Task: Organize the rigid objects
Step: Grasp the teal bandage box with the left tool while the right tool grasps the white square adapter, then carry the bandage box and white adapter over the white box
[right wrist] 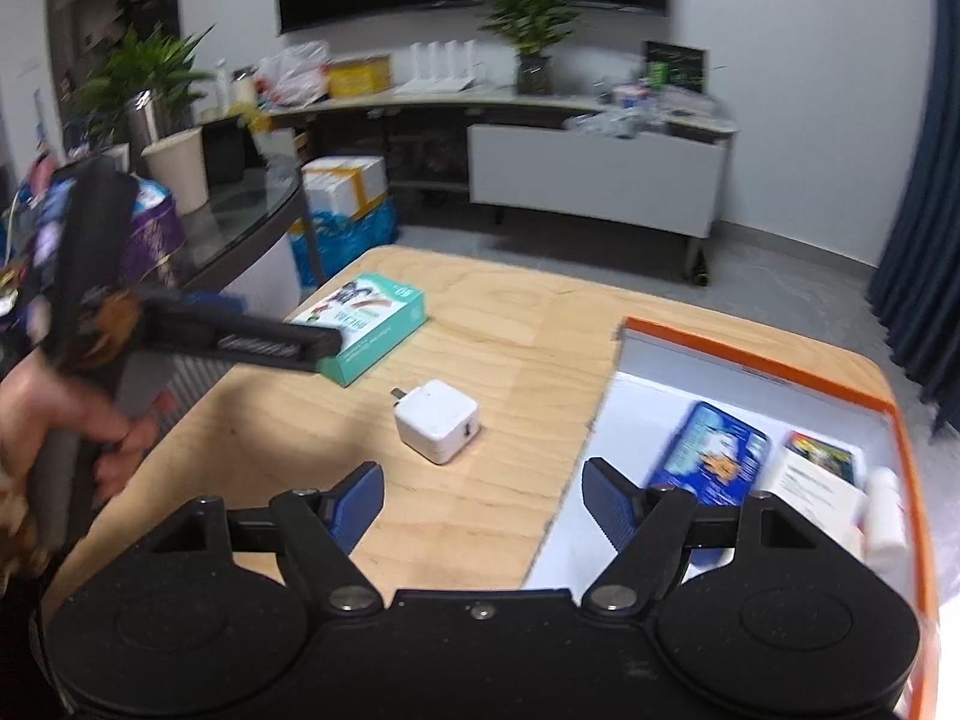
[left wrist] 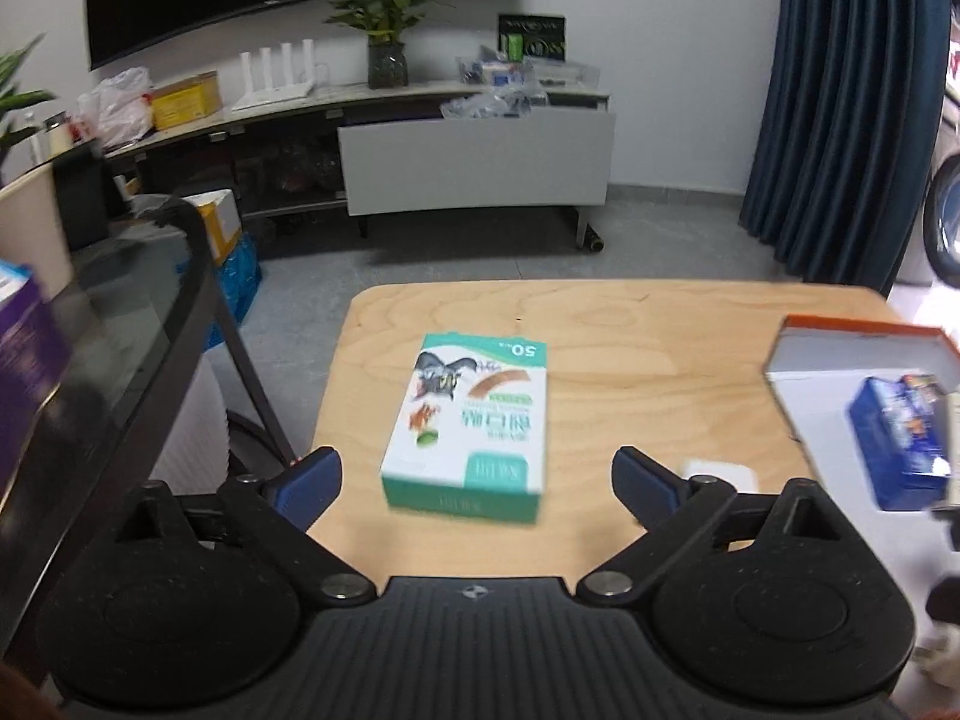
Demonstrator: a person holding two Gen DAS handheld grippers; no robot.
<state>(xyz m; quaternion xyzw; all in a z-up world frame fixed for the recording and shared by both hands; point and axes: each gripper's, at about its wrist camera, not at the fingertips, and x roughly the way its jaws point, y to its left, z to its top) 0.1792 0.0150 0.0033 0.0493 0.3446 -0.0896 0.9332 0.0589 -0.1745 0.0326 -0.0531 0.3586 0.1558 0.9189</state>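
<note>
My left gripper (left wrist: 477, 480) hangs over the near edge of the wooden table (left wrist: 630, 324), its blue-padded fingers (left wrist: 309, 483) spread wide with nothing pinched; the green-and-white carton (left wrist: 471, 420) lies flat on the wood just ahead of the tips, in line with the gap between them but touching neither pad. My right gripper (right wrist: 483, 507) is likewise spread and empty, its tips straddling the near corner of the orange-rimmed tray (right wrist: 756, 360). The white charger cube (right wrist: 438, 420), prongs toward the far side, sits on the table just ahead of my right tool's left finger. Inside the tray, ahead and right of those tips, a blue packet (right wrist: 714, 456) lies beside a white-and-dark box (right wrist: 822, 471), with a white bottle (right wrist: 885, 516) at the right wall. From the right camera, my left hand (right wrist: 54, 414) grips the other tool, whose tip reaches the near end of the carton.
</note>
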